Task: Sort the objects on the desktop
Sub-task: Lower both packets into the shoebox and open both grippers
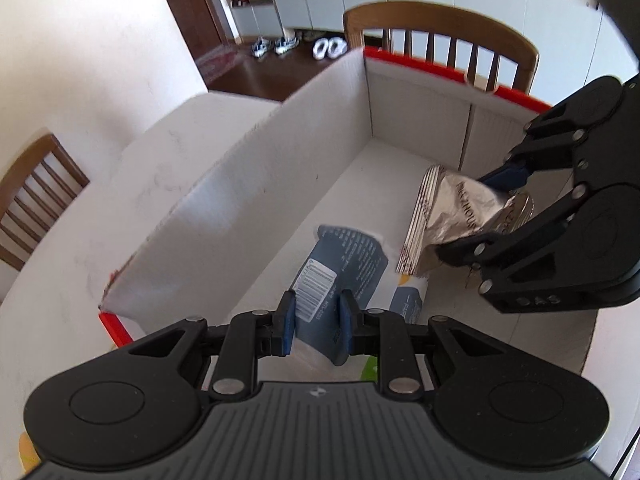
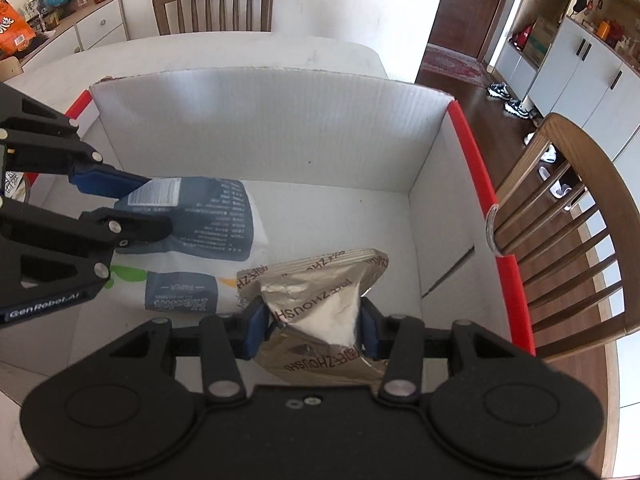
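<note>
Tissue pack [image 1: 340, 276] in left jaws, foil pouch [image 2: 320, 312] in right

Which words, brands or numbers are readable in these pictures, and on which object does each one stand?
"GenRobot.AI": on the left gripper, along its body.
"PAPER": upside down on the blue tissue pack.
A brand word below it, perhaps "Hearttex": uncertain.
Barcode label and small print on the tissue pack: too small to read.
"ZHOUSH": upside down, part of a longer word, on the silver pouch in the right gripper.
</note>
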Tool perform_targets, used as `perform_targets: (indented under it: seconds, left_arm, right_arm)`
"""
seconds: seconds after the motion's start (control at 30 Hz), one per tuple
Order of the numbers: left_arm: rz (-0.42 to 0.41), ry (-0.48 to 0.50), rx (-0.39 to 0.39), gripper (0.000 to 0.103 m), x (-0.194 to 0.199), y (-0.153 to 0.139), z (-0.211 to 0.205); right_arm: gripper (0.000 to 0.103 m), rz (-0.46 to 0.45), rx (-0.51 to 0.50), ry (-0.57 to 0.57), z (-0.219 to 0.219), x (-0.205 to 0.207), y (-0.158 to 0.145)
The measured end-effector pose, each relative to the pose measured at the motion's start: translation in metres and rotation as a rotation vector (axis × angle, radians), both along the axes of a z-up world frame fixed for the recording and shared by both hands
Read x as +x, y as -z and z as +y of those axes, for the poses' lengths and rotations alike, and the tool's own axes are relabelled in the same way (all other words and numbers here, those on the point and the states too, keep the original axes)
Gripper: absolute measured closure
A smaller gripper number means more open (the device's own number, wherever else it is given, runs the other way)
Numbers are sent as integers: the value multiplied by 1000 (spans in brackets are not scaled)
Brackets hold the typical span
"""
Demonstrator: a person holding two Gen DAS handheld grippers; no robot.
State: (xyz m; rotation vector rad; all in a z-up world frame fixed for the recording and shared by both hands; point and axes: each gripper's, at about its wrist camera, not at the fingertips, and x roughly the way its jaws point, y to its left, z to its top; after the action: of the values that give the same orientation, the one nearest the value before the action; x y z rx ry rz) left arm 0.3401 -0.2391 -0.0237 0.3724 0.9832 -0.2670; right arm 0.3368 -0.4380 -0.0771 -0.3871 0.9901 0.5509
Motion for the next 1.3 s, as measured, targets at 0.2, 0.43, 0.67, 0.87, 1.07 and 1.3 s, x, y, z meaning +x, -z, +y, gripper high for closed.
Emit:
perform_targets:
  seconds: [0.2, 0.43, 0.67, 0.87, 1.07, 1.3]
  left_arm:
    - [24, -20, 0, 80, 3, 2, 5]
    - [6, -37, 12, 57, -2, -3, 6]
    - [-85, -30, 12, 40, -18, -22, 8]
    - [-110, -53, -53, 40, -31, -36, 18]
    - [-122, -81, -133, 40, -48, -48, 28]
    - [-155, -74, -193, 40, -74, -62, 40]
  right_arm:
    - [49, -8, -8, 3, -4, 2, 0]
    - [46, -25, 24, 25, -14, 1, -15]
    - [46, -36, 64, 21, -22, -7, -37]
    - [46, -55, 93, 3, -25, -23, -54]
    - [46, -70, 133, -5, -21, -36, -68]
    - [46, -87, 175, -1, -15, -59, -87]
